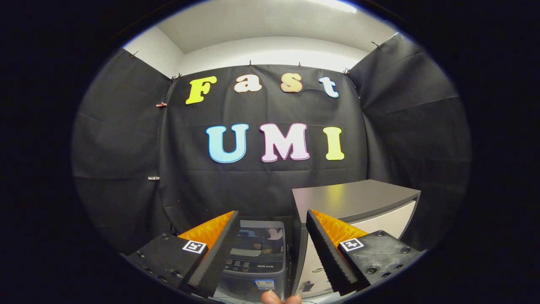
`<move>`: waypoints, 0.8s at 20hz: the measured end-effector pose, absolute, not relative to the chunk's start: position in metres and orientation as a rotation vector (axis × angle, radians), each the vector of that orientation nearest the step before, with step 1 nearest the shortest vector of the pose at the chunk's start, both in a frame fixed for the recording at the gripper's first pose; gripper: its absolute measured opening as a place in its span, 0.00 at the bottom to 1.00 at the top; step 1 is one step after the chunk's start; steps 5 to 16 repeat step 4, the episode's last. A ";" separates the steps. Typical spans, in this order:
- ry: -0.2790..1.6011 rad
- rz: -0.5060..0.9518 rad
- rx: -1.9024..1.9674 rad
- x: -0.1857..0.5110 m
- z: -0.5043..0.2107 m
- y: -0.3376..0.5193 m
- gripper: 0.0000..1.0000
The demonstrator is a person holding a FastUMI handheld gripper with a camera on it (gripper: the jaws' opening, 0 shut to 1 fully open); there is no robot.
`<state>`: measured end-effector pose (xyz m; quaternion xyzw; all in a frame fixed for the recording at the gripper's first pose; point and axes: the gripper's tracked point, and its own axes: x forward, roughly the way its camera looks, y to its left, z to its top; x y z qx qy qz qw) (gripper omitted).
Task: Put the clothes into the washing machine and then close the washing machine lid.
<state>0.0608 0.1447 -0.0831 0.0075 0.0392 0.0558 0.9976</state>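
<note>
Hovering above the washing machine [254, 257], gripper [272, 249] has fingers apart w/ nothing between, framing the lid [257, 240], which lies shut; clothes location can't be told.

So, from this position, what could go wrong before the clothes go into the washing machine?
1. The tool is open and holds nothing, so the clothes must be fetched first.
2. The small grey washing machine with the glossy dark lid appears closed; loading may fail unless it is opened.
3. The grey-topped cabinet stands close beside the machine, and a fingertip lies just below the tool; either could be bumped.
</note>
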 end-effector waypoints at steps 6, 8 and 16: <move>0.072 0.129 0.021 0.058 -0.080 0.149 0.99; 0.072 0.129 0.021 0.058 -0.080 0.149 0.99; 0.072 0.129 0.021 0.058 -0.080 0.149 0.99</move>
